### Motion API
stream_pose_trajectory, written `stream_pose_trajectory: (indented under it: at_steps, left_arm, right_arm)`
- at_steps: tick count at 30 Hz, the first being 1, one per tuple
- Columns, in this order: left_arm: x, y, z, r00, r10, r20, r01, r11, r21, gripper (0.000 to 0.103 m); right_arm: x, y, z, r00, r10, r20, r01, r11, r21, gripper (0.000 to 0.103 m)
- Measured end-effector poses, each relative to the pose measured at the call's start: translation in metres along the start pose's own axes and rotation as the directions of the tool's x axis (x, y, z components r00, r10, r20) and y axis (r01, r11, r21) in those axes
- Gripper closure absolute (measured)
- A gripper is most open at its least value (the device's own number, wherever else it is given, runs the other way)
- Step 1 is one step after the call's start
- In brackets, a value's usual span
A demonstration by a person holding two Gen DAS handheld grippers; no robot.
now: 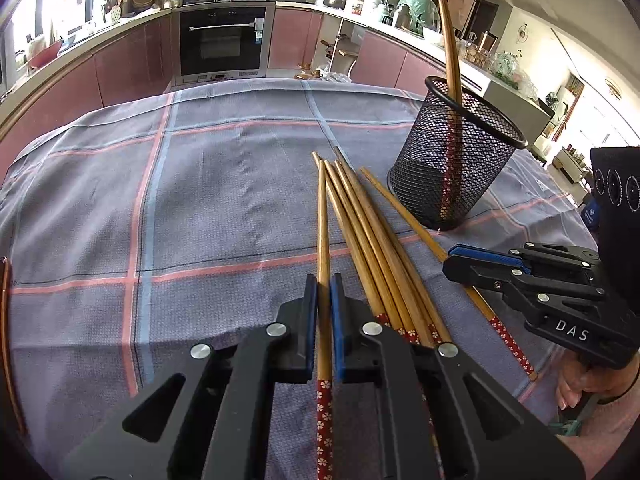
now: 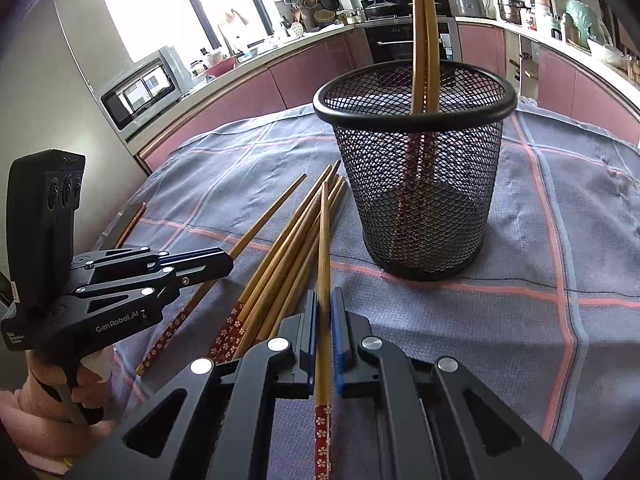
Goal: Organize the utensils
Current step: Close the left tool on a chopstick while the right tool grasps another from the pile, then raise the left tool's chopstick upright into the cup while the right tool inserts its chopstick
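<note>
Several wooden chopsticks [image 1: 376, 248] with red flowered ends lie side by side on the checked cloth. My left gripper [image 1: 324, 280] is shut on the leftmost chopstick [image 1: 322, 216], pads pressing its shaft above the red end. The right gripper [image 1: 450, 259] comes in from the right, just in front of the black mesh holder [image 1: 452, 160]. In the right wrist view my right gripper [image 2: 324, 294] is shut on another chopstick [image 2: 324, 236], which points toward the holder [image 2: 416, 168]. Two chopsticks [image 2: 422, 20] stand inside it. The left gripper [image 2: 229, 258] sits at the left over the outer chopstick.
The grey cloth with pink and blue lines [image 1: 160, 200] covers the whole table. A hand [image 2: 44, 392] grips the left tool's handle. Pink kitchen cabinets and an oven [image 1: 222, 38] run behind the table's far edge. A copper-coloured rim [image 1: 5, 320] shows at the left.
</note>
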State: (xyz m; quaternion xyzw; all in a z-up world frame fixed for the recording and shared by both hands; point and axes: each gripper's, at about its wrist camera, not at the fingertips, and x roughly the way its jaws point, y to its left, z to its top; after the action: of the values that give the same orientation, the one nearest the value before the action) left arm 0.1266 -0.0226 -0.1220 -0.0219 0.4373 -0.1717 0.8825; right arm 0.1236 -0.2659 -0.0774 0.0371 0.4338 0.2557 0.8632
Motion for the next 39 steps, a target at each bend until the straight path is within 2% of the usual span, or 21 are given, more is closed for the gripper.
stream_pose_trajectory:
  at_steps: [6,16,24,31,39]
  left_arm:
    - [-0.007,-0.008,-0.005,0.998,-0.057,-0.002,0.057,0.998,0.034,0.095]
    - [0.006,-0.012,-0.01,0.996,-0.062,-0.063,0.066,0.995,0.071,0.094]
    - [0.016,-0.007,0.002,0.992,-0.091,-0.082,0.096,0.993,0.063,0.093]
    - [0.007,-0.009,0.006,0.995,-0.081,-0.05,0.084,0.995,0.056,0.096]
    - [-0.039,-0.02,0.022,0.988,-0.144,0.058,0.138,0.986,0.09,0.096]
  right_arm:
    - [-0.007,0.009,0.002,0.999,0.039,0.006,-0.039,0.998,-0.044,0.097]
    - [0.01,0.012,0.001,0.998,0.035,-0.06,-0.039,0.997,-0.064,0.095]
    - [0.018,0.009,0.006,0.997,0.033,-0.074,-0.038,0.997,-0.067,0.096]
    - [-0.004,0.014,0.009,0.998,0.055,-0.008,-0.056,0.994,-0.092,0.097]
    - [-0.056,0.01,0.021,0.988,0.09,0.127,-0.079,0.993,-0.089,0.097]
